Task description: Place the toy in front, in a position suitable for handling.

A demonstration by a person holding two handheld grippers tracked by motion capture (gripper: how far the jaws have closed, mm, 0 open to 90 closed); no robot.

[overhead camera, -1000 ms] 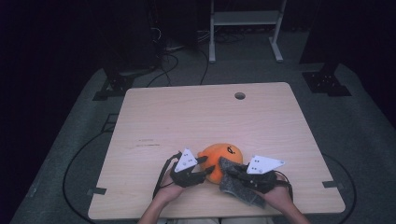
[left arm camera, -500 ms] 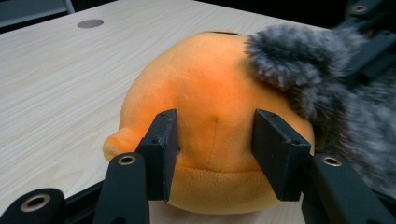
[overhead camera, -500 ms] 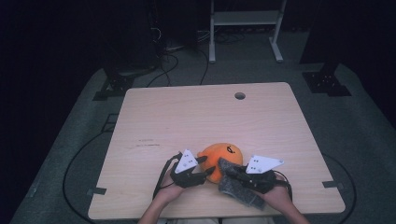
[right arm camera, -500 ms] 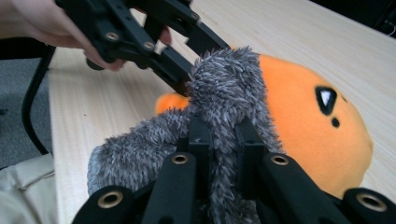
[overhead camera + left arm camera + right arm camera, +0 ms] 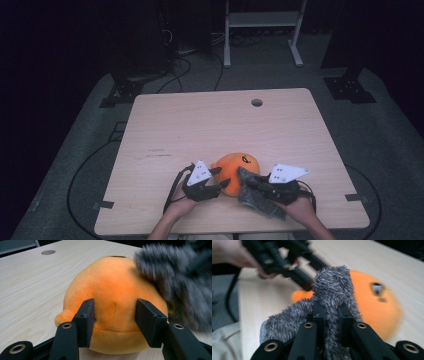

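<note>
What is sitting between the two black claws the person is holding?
An orange plush toy sits between the left gripper and the right gripper, which pinches a grey fuzzy cloth draped against the toy's side. The high view shows this.

Pale wooden table (image 5: 200, 130) with a round cable hole (image 5: 257, 102); orange plush toy (image 5: 235, 167) near its front edge.
</note>
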